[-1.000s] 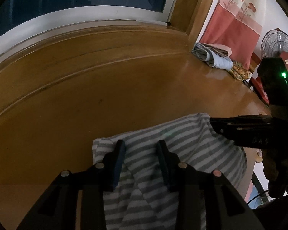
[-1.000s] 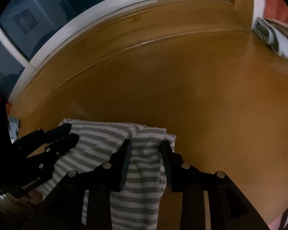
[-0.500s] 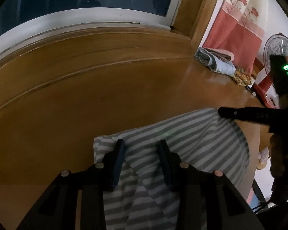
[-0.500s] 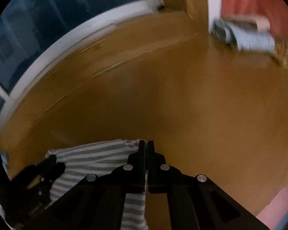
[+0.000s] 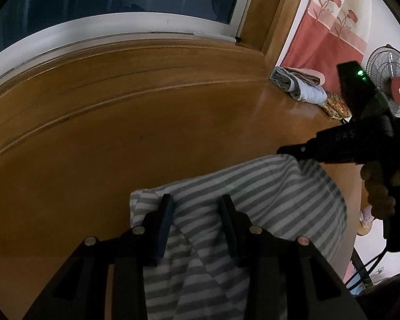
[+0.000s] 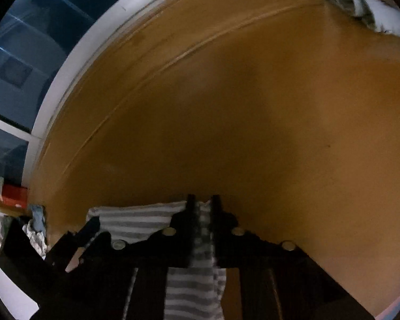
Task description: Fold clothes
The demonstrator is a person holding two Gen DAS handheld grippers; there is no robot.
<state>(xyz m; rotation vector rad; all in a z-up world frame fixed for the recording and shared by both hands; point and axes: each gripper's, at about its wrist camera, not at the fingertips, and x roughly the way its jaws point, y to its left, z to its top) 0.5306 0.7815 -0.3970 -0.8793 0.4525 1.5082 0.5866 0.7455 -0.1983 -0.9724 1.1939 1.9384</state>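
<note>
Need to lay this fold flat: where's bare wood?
Wooden platform is bare from striped garment up to the window frame. Crowded only at the far right corner: folded clothes by the curtain.

The worktop (image 5: 120, 138) is smooth varnished wood with a soft gloss. The shirt (image 5: 253, 192) is soft striped cloth. Each claw (image 5: 197, 213) looks like matt black plastic.

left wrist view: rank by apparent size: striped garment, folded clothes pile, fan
1. striped garment, largest, though nearness to the camera inflates it.
2. fan, cut off by the frame edge.
3. folded clothes pile, close to the fan; that order is unsure.
</note>
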